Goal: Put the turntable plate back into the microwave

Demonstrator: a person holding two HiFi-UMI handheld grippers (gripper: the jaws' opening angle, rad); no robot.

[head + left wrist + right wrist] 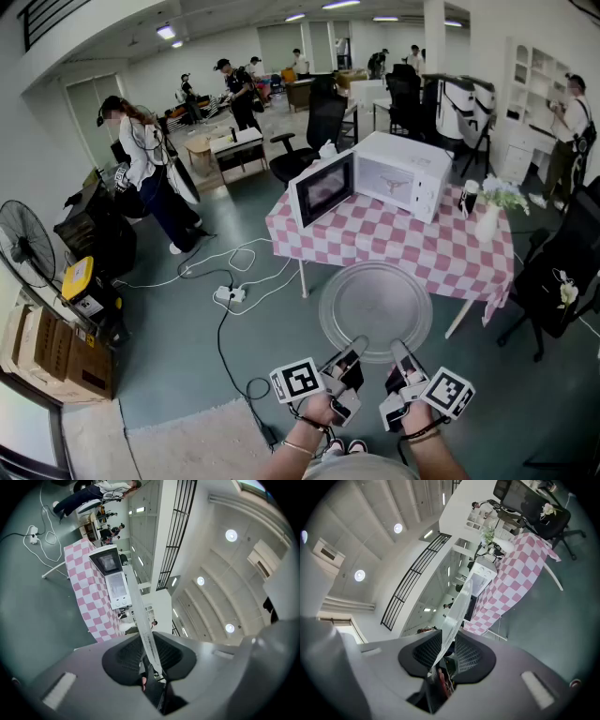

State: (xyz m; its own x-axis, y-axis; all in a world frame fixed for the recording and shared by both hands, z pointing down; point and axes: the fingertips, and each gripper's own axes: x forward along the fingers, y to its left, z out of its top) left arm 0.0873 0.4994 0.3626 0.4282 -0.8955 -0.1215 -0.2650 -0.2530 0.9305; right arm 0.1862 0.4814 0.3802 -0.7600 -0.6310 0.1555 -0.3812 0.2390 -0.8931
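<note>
**Plate clamped by both grippers, short of the table**

One glass turntable plate [375,309] hangs in the air, roughly flat, just off the near edge of the table [422,246]. Two grippers hold it. The left gripper [353,353] and the right gripper [401,353] sit side by side, each clamped on the plate's near rim, which runs edge-on between the pads in both gripper views. One microwave [405,175], door open, sits toward the table's far-left corner. One vase [487,220] stands at the right edge, with possibly a dark cup [468,199] beside it.

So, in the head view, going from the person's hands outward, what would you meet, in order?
Left gripper and right gripper side by side → the glass turntable plate they hold by its near edge → pink-checked table → white microwave, door open → black office chair.
</note>
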